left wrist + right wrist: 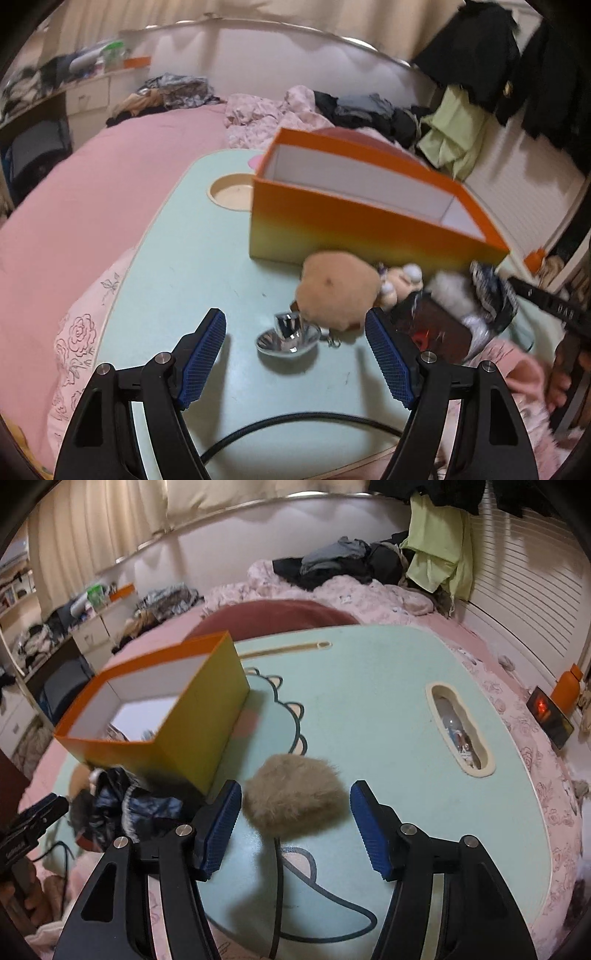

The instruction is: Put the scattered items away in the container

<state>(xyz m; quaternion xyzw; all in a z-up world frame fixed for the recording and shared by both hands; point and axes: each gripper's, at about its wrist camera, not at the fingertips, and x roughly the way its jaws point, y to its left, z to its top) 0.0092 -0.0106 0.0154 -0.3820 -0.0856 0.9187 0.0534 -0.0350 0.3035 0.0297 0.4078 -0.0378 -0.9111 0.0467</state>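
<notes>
An orange box [369,218] with a white inside stands open on the mint table [192,280]. My left gripper [295,319] is open, low over a shiny silver cone-shaped piece [288,338] lying between its fingers, untouched. Just beyond sits a tan plush ball [338,291], with a small plush toy [400,282] and a dark and white furry bundle [465,306] to its right. My right gripper [295,792] is open around a taupe fur pompom [295,801]; its pads stand beside the fur without squeezing it. The box [159,720] is up left of it.
A dark fabric heap [122,805] lies against the box's near corner, with the other gripper [33,823] beside it. A black cord [277,890] trails from the pompom. The table has a cup recess [231,194] and a handle slot [460,731]. Pink bedding surrounds the table.
</notes>
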